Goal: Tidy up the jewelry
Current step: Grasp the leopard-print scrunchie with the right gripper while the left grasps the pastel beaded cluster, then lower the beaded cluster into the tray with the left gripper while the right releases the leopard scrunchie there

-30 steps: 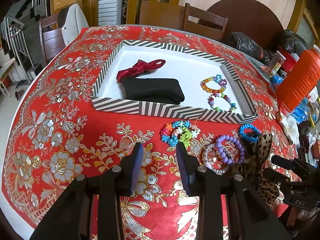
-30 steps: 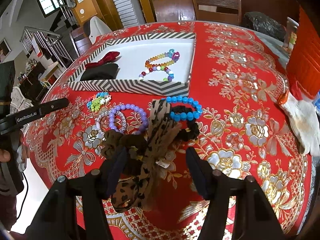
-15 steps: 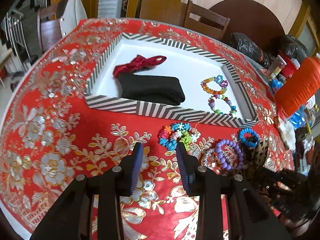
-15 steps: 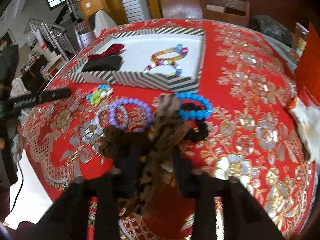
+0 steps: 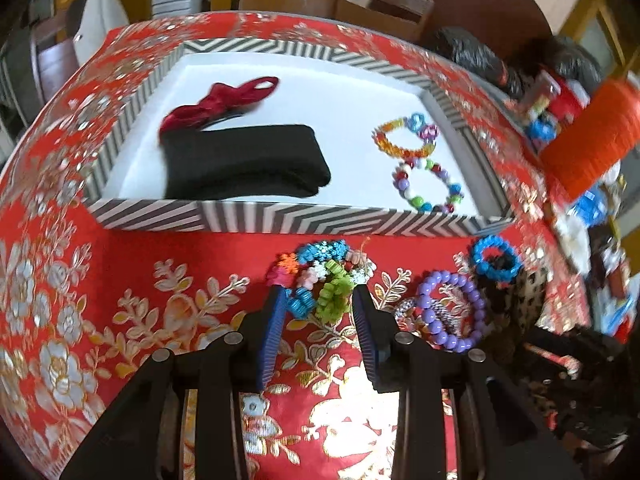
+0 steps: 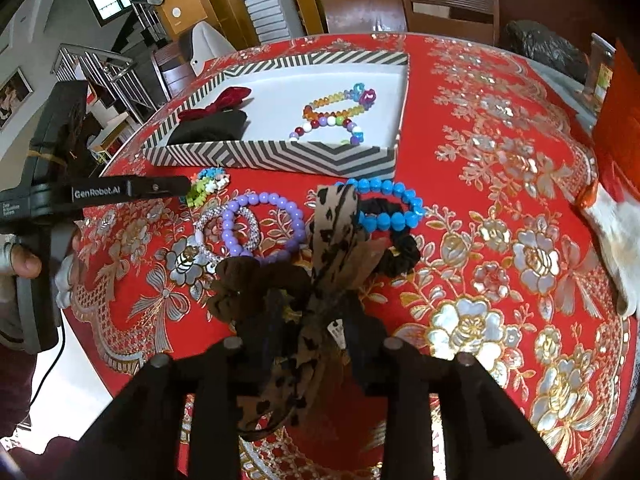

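A chevron-striped tray [image 5: 280,220] [image 6: 280,156] on the red cloth holds a red bow [image 5: 224,100], a folded black band [image 5: 244,160] and two bead bracelets [image 5: 404,136]. In front of it lie a colourful snowflake bracelet [image 5: 320,276] [image 6: 204,188], a purple bracelet [image 5: 444,277] [image 6: 260,199], a blue bracelet [image 5: 496,246] [image 6: 384,188] and a black scrunchie [image 6: 404,256]. My left gripper [image 5: 318,300] [image 6: 180,186] is open, its tips straddling the snowflake bracelet's near side. My right gripper [image 6: 310,324] pinches a leopard-print bow [image 6: 332,220]; its jaws are opening slightly, fabric still bunched between the pads.
A rhinestone bracelet [image 6: 208,216] overlaps the purple one. An orange container [image 5: 592,132] and clutter crowd the table's right side, beside a white glove [image 6: 616,232]. Wooden chairs [image 6: 448,4] stand behind the table. The table edge drops off at the near left.
My left gripper moved forward and down until its tips reached the snowflake bracelet. My right gripper's wide jaws closed onto the leopard-print bow.
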A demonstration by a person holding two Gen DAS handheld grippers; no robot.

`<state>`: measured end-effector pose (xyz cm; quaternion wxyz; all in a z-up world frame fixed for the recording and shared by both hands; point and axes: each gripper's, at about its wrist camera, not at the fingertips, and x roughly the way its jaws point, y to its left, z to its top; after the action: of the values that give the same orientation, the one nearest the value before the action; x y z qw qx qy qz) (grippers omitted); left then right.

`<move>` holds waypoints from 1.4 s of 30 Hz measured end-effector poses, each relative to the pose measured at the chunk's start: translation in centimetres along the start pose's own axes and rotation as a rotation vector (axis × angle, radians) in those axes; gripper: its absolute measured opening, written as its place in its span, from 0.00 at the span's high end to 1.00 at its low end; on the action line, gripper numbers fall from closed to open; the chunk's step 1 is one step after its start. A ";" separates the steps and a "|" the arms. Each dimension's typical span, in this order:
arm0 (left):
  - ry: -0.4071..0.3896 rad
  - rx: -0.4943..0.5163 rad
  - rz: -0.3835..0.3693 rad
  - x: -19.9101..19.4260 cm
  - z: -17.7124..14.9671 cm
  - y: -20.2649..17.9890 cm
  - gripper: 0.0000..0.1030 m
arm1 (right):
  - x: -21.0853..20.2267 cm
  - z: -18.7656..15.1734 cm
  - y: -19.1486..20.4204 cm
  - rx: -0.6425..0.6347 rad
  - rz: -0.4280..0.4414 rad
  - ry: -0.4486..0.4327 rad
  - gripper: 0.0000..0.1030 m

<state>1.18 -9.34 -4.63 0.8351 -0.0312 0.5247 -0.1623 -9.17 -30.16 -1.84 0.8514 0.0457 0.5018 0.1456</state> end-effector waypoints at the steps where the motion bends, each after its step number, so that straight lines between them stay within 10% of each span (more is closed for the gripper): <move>1: -0.013 0.024 0.021 0.1 0.1 -0.4 0.56 | 0.1 0.0 0.0 -0.001 0.001 0.001 0.69; 14: -0.041 -0.002 -0.045 -1.0 -0.6 0.9 0.77 | -1.8 0.1 0.9 -0.028 0.062 -0.054 0.85; 42: -0.235 0.013 0.016 -9.4 2.3 0.8 0.77 | -5.3 6.8 1.3 -0.051 0.062 -0.203 0.85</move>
<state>-0.34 -5.98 4.35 0.8922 -0.0404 0.4224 -0.1544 -5.93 -30.04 6.22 0.8939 0.0539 0.4073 0.1792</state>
